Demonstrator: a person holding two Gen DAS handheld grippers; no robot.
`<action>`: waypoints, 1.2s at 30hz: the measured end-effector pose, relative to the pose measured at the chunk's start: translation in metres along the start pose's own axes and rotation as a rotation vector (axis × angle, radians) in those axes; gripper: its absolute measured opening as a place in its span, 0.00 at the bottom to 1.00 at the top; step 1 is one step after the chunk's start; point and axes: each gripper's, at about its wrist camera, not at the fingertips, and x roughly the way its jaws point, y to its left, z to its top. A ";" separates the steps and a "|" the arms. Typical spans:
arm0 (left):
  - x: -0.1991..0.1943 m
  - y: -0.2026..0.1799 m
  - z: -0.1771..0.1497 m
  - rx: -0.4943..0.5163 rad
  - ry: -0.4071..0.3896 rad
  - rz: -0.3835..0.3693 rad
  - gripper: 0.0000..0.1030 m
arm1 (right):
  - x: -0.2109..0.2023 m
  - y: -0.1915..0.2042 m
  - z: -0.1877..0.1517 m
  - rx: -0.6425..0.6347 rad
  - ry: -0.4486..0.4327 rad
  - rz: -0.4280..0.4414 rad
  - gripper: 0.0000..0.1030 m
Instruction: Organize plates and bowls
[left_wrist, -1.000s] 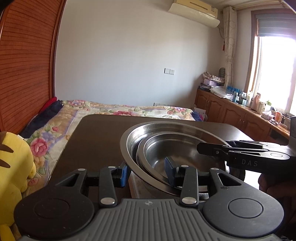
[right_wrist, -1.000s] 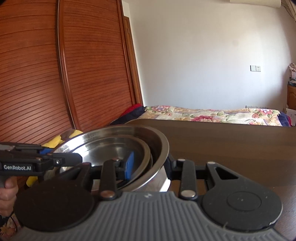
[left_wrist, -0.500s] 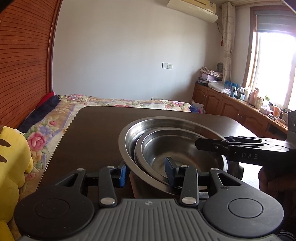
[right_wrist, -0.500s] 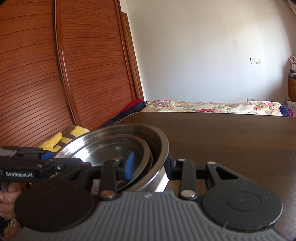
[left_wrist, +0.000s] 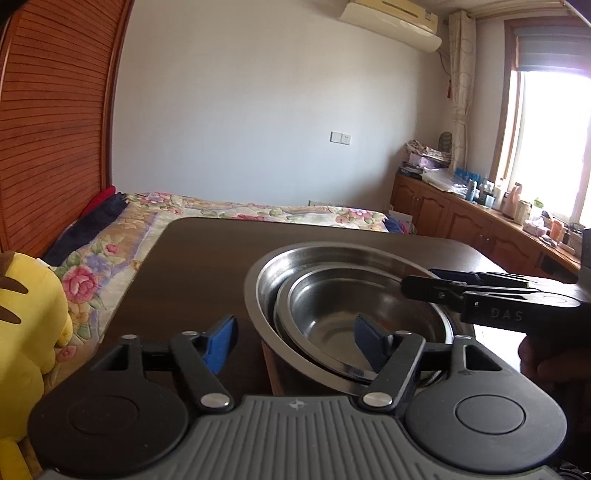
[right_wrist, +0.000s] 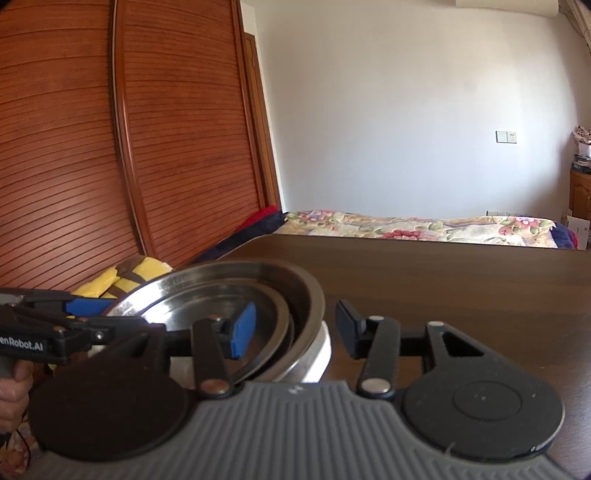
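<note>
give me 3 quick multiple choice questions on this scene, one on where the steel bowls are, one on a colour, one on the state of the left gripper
1. Where are the nested steel bowls?
A. on the bed
B. on the dark table
C. on the window counter

2. What colour are the gripper pads?
A. blue
B. red
C. white

3. How does the left gripper stand?
A. shut on a spoon
B. out of view
C. open, fingers either side of the bowl rims

Answers: B, the bowls stand on the tabletop; A, both pads show blue; C, a wide gap separates the pads, one inside the bowls, one outside.
</note>
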 end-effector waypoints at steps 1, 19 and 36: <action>-0.002 -0.001 0.000 -0.001 -0.004 0.006 0.75 | -0.002 -0.001 0.001 0.002 -0.005 -0.008 0.50; -0.040 -0.034 0.020 0.070 -0.107 0.022 1.00 | -0.054 -0.009 0.016 -0.002 -0.128 -0.094 0.64; -0.070 -0.072 0.036 0.096 -0.188 0.084 1.00 | -0.100 -0.011 0.019 -0.016 -0.192 -0.137 1.00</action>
